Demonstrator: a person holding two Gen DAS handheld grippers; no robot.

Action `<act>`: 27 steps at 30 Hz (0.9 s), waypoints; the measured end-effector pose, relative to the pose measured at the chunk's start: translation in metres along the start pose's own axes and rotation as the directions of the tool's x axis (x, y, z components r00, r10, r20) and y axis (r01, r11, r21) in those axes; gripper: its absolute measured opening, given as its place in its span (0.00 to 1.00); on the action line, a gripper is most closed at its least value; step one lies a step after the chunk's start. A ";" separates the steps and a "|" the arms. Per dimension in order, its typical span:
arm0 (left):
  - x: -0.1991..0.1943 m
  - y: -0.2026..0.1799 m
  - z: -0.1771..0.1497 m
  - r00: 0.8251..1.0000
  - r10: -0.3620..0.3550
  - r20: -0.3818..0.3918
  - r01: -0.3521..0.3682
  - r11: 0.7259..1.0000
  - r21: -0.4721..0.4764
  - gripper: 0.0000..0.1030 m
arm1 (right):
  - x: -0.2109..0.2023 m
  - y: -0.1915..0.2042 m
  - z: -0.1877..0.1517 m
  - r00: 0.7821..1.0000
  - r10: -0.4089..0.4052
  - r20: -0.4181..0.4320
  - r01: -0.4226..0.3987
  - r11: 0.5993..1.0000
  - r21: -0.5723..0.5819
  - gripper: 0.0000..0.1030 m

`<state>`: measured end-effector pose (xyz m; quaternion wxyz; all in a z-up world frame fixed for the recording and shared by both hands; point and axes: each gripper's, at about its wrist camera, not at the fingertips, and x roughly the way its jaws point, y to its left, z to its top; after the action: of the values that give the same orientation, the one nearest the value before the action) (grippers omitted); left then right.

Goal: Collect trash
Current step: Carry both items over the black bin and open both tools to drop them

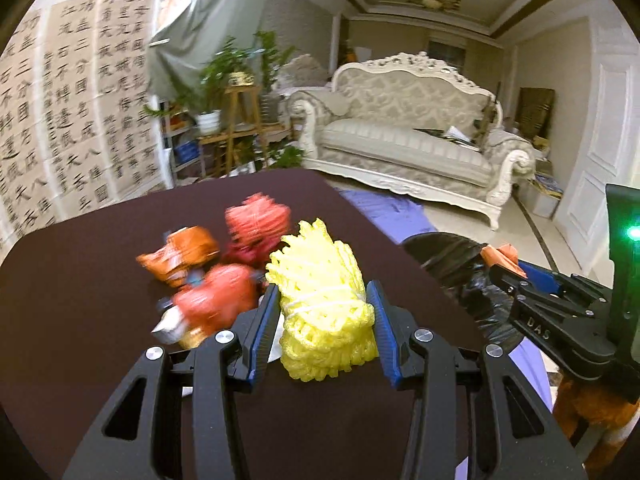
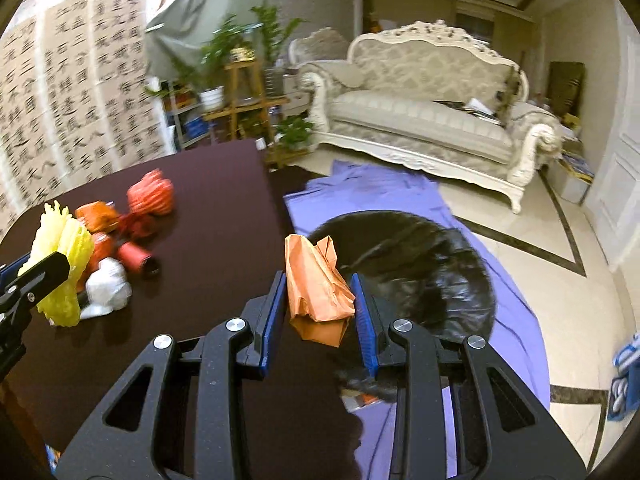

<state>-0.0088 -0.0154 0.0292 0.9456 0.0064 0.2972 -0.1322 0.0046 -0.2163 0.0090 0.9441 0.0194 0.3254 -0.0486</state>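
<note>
Left gripper point(image 1: 322, 308) clamps a yellow foam net point(image 1: 320, 300) over the dark table point(image 1: 80, 360). Right gripper point(image 2: 320, 304) pinches an orange wrapper point(image 2: 316, 292) beside the table edge, above the black trash bag point(image 2: 420, 272) on the purple sheet point(image 2: 400, 188).

Risks: the wrapper is light and crumpled, so it may drift and miss the bag mouth on release; the springy net may slip from its hold.

Remaining pile point(image 2: 128, 240) stays on the table. The bag's opening and depth are unclear; the pile is blurred in the left view.
</note>
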 end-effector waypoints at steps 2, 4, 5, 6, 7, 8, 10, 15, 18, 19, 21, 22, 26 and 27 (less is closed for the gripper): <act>0.013 -0.014 0.007 1.000 -0.023 -0.007 0.023 1.000 0.015 0.43 | 0.009 -0.014 0.002 1.000 -0.021 0.001 0.020 1.000 0.017 0.31; 0.024 -0.025 0.012 0.999 -0.036 -0.012 0.036 0.999 0.033 0.43 | 0.015 -0.021 0.003 0.999 -0.039 0.001 0.039 0.999 0.025 0.31; 0.029 -0.030 0.015 0.999 -0.041 -0.013 0.042 0.998 0.040 0.43 | 0.020 -0.028 0.004 0.999 -0.046 0.000 0.046 0.998 0.032 0.31; 0.032 -0.034 0.016 0.999 -0.045 -0.013 0.046 0.998 0.045 0.43 | 0.024 -0.032 0.004 0.999 -0.052 -0.003 0.053 0.998 0.039 0.31; 0.038 -0.040 0.019 0.999 -0.050 -0.013 0.050 0.997 0.053 0.43 | 0.030 -0.039 0.006 0.998 -0.061 -0.006 0.061 0.997 0.050 0.31; 0.044 -0.045 0.021 0.998 -0.054 -0.016 0.055 0.997 0.060 0.43 | 0.032 -0.042 0.006 0.998 -0.066 -0.007 0.066 0.996 0.054 0.31; 0.057 -0.053 0.026 0.998 -0.059 -0.023 0.061 0.996 0.072 0.43 | 0.039 -0.051 0.009 0.997 -0.079 -0.012 0.079 0.995 0.066 0.31; 0.087 -0.077 0.036 0.996 -0.069 -0.055 0.074 0.993 0.094 0.43 | 0.056 -0.072 0.015 0.994 -0.105 -0.016 0.106 0.991 0.085 0.31; 0.102 -0.088 0.041 0.995 -0.066 -0.073 0.073 0.991 0.111 0.43 | 0.064 -0.080 0.018 0.993 -0.112 -0.021 0.114 0.988 0.101 0.31; 0.106 -0.092 0.042 0.995 -0.065 -0.077 0.074 0.990 0.116 0.44 | 0.066 -0.084 0.018 0.993 -0.113 -0.024 0.115 0.987 0.109 0.31; 0.116 -0.097 0.045 0.994 -0.064 -0.087 0.074 0.989 0.126 0.44 | 0.070 -0.088 0.019 0.993 -0.115 -0.028 0.118 0.986 0.120 0.31; 0.120 -0.099 0.045 0.994 -0.062 -0.092 0.074 0.989 0.130 0.45 | 0.072 -0.091 0.019 0.993 -0.116 -0.031 0.119 0.985 0.127 0.31; 0.130 -0.102 0.044 0.991 -0.056 -0.118 0.071 0.989 0.131 0.62 | 0.077 -0.098 0.018 0.992 -0.120 -0.038 0.124 0.982 0.143 0.36; 0.131 -0.101 0.043 0.991 -0.057 -0.121 0.073 0.989 0.126 0.67 | 0.077 -0.100 0.017 0.991 -0.125 -0.037 0.129 0.981 0.146 0.43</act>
<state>0.0927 -0.1494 -0.0022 0.9193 0.0661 0.3429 -0.1816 0.0650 -0.3235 -0.0253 0.9304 0.0691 0.3346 -0.1326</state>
